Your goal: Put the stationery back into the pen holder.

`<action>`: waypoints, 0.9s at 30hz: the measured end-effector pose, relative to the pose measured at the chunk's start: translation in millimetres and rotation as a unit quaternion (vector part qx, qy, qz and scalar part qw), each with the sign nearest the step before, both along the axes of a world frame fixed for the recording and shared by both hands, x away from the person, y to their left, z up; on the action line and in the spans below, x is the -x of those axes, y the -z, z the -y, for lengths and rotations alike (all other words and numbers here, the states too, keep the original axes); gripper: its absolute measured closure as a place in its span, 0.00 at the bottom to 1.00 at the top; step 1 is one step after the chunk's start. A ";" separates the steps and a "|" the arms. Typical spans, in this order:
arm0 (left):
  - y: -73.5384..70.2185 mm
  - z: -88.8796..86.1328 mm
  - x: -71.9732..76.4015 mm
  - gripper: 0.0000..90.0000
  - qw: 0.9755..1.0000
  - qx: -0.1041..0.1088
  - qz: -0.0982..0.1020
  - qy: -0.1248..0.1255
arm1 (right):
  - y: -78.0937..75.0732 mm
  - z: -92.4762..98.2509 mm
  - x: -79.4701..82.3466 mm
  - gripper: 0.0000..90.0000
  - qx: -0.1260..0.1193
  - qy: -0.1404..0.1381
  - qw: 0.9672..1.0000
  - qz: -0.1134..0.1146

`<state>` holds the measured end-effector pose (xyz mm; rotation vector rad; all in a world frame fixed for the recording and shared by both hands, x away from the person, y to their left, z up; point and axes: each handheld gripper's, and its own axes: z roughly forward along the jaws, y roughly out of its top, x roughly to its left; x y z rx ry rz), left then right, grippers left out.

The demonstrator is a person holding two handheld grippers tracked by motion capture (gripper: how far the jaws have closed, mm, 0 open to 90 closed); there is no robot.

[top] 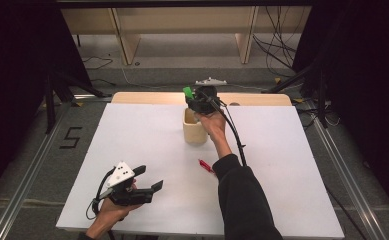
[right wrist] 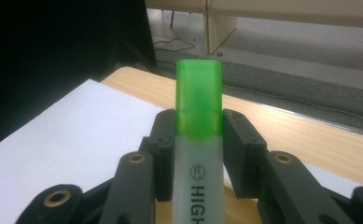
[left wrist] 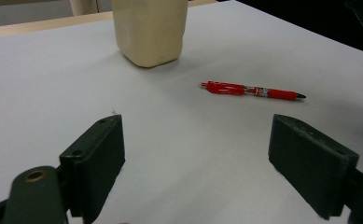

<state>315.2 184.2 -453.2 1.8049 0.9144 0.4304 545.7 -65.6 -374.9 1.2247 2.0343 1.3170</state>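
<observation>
Between the two black pads of my right tongs (right wrist: 198,135) sits a highlighter (right wrist: 198,154) with a green cap. The pads press on both of its sides, so these tongs are clenched on it. Its cap sticks out past the tips, and I can read part of the word on its pale body. From the high view, my right tongs (top: 194,100) are up at the far side of the counter (top: 147,150), and the green cap pokes out to their left. Right under them stands a cream cup (top: 194,127), and my hand (top: 213,124) is just beside the cup.

My left tongs (top: 144,178) are down at the near side of the counter, well apart from the right ones. Their pads stand wide apart with nothing between them, so they are let go. In front of my left tongs (left wrist: 198,154) lies a red pen (left wrist: 251,90), flat on the white top, a little to their right. The cream cup (left wrist: 149,29) stands farther off, past the pen.
</observation>
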 end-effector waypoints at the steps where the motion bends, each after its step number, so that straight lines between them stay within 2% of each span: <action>1: -0.2 -0.1 0.1 0.20 1.000 -0.001 0.001 0.001 | 0.3 -0.3 0.3 0.75 0.000 -0.001 1.000 0.001; 24: 0.2 0.4 -0.1 0.20 1.000 -0.003 0.000 0.001 | 14.1 -1.9 3.0 0.74 0.015 -0.001 1.000 -0.002; 27: 0.0 0.6 0.1 0.20 1.000 -0.002 -0.001 0.002 | 14.9 1.2 2.8 0.72 0.005 -0.003 1.000 -0.008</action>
